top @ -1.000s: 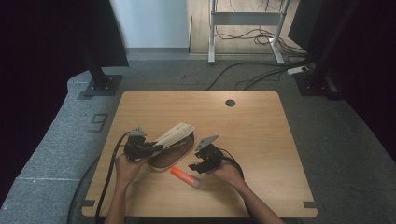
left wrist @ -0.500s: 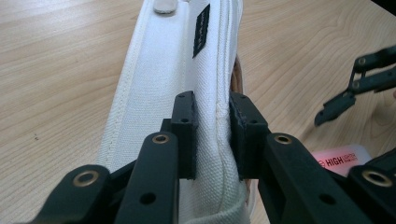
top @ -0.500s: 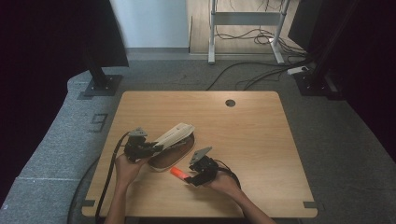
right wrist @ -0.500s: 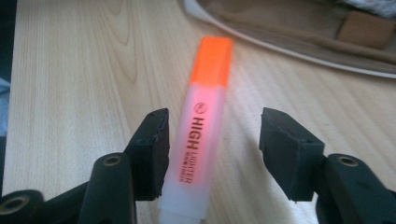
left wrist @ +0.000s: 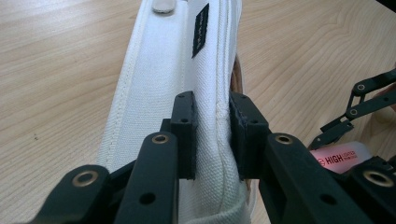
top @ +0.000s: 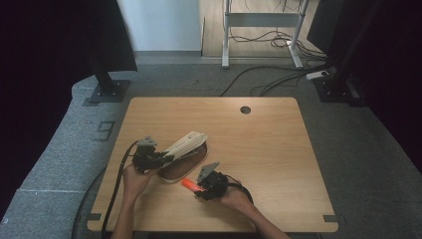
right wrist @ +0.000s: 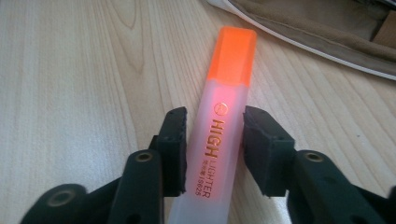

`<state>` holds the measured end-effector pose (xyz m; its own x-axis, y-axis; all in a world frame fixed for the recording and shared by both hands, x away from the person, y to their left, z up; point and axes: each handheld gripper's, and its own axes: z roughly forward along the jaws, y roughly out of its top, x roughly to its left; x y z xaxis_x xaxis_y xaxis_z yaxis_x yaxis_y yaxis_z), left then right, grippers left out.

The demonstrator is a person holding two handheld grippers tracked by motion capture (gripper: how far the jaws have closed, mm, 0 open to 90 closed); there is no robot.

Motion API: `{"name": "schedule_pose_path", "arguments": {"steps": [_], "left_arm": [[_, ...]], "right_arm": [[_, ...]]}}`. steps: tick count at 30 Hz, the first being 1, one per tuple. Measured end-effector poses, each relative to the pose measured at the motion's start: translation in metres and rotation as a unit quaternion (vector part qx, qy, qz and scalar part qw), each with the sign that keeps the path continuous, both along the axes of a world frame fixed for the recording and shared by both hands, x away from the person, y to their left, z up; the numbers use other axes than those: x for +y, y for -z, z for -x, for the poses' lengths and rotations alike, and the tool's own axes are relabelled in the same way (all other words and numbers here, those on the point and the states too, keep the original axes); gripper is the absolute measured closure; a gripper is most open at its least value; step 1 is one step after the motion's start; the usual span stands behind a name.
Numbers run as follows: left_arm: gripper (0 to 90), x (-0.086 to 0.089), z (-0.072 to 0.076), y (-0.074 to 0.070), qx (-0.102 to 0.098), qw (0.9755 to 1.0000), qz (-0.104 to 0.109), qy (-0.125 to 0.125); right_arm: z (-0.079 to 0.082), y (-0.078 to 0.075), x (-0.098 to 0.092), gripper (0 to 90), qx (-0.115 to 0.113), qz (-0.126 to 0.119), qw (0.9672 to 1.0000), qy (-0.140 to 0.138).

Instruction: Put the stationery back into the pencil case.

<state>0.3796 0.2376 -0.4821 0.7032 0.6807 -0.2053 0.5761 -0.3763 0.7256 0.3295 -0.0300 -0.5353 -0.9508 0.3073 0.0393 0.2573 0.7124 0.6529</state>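
While the left gripper (top: 160, 159) pinches the raised white flap of one pencil case (top: 185, 152), lifting it off the brown lower half, the right gripper (top: 198, 188) straddles one orange highlighter (top: 188, 184) lying on the wooden table (top: 268, 149) just beside the case. Its jaws have just been closing on the barrel; the left pad touches it and a sliver of gap shows at the right pad.

Looks like an office or lab corner. Wooden desk (top: 278, 149) with a cable hole (top: 245, 109), grey carpet (top: 59, 159), monitor stands and loose cables (top: 268, 74) up at 12 o'clock.
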Motion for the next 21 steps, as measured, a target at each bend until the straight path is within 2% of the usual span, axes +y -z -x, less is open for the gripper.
{"name": "schedule_pose_path", "arguments": {"steps": [2, 11, 21], "left_arm": [[73.5, 0.000, 0.000, 0.000, 0.000, 1.0000, 0.000, 0.000], [74.0, 0.000, 0.000, 0.000, -0.004, 1.0000, -0.003, 0.001], [74.4, 0.000, 0.000, 0.000, -0.005, 1.0000, -0.002, 0.000]], "right_arm": [[0.001, 0.000, -0.001, 64.4, -0.003, 0.000, 1.0000, -0.002], [0.000, 0.000, -0.003, 65.1, 0.004, -0.010, 0.9999, -0.001], [-0.002, -0.013, -0.010, 65.1, -0.004, -0.023, 0.9997, 0.009]]}}
